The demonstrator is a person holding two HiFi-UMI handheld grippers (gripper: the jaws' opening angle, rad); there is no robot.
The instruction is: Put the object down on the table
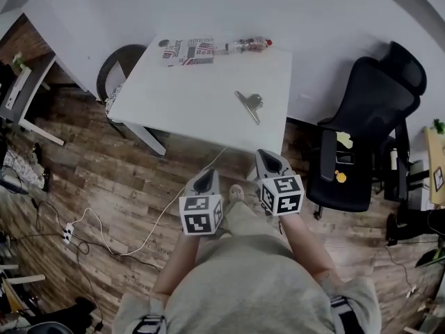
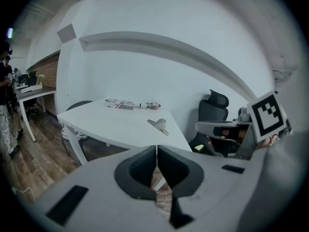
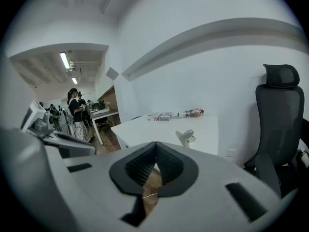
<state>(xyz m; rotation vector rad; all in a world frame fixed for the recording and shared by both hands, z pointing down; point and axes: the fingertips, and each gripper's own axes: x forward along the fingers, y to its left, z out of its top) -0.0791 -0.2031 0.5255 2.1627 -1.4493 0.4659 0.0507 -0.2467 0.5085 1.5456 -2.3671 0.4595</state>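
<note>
Metal clip (image 1: 249, 105) is gripped by neither gripper: the left gripper (image 1: 205, 176) and right gripper (image 1: 270, 157) are held out with fingers (image 2: 140, 168) closed on nothing, the clip is seen lying beyond them on the white bench (image 1: 188, 110), a packet (image 1: 188, 51) and bottle (image 1: 249, 44) past it.

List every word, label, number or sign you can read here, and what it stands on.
No text reads clearly.
Red, white and blue printed packet on the white table: print too small to read.
Clear plastic bottle with red cap: label blurred.
Cubes on left tongs and right tongs: black-and-white square codes, no letters.
</note>
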